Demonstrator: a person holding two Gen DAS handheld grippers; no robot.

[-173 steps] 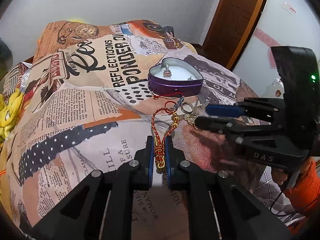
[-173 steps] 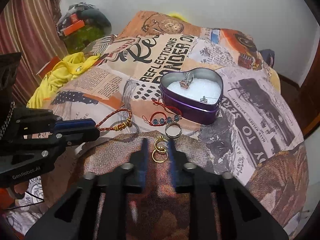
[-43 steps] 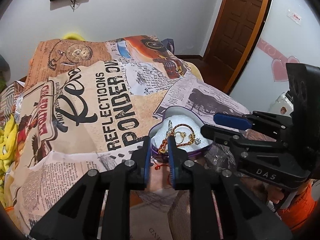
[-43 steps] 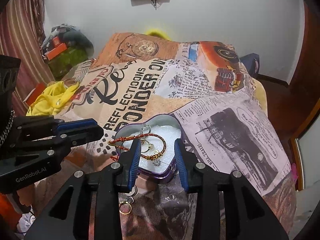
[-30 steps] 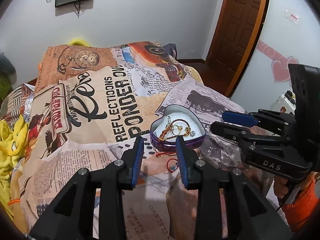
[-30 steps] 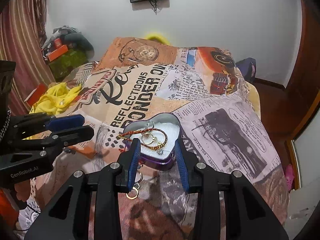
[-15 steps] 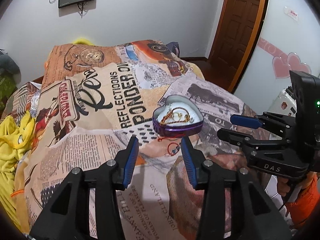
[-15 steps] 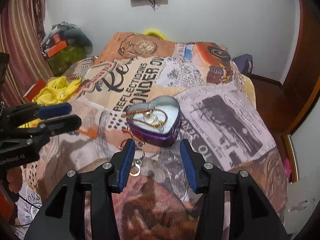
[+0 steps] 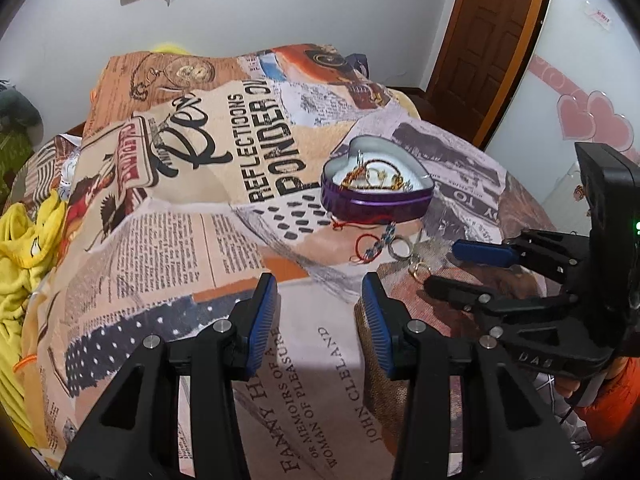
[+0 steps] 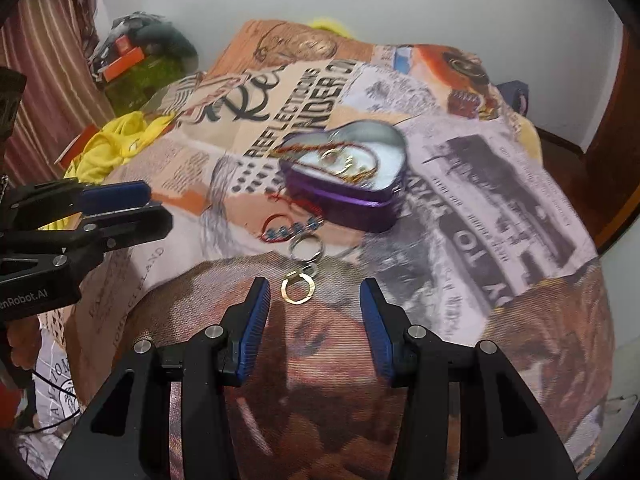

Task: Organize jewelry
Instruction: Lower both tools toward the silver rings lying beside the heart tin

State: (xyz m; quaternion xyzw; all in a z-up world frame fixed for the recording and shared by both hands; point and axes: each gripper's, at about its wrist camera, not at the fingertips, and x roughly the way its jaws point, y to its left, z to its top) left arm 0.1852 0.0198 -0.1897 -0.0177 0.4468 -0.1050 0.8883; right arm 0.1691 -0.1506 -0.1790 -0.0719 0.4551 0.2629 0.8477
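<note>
A purple heart-shaped tin (image 9: 376,200) (image 10: 344,196) sits on the bed and holds a red-gold cord bracelet (image 9: 376,178) (image 10: 332,148) and gold rings. In front of the tin lie a red string bracelet with blue beads (image 9: 374,246) (image 10: 286,230), a silver ring (image 9: 401,249) (image 10: 306,246) and a gold ring (image 9: 419,270) (image 10: 298,288). My left gripper (image 9: 320,312) is open and empty, low over the bedspread short of the loose pieces. My right gripper (image 10: 314,312) is open and empty, just behind the gold ring; it also shows at right in the left wrist view (image 9: 456,264).
The bed has a newspaper-print bedspread (image 9: 192,240) (image 10: 500,208). A yellow cloth (image 9: 16,240) (image 10: 116,140) lies at the left edge. A wooden door (image 9: 488,40) stands at the back right. Bags are piled by a striped curtain (image 10: 44,60).
Both grippers let go of their jewelry into the tin, opened, and drew back and down toward the near side of the bed. The tin now lies farther ahead.
</note>
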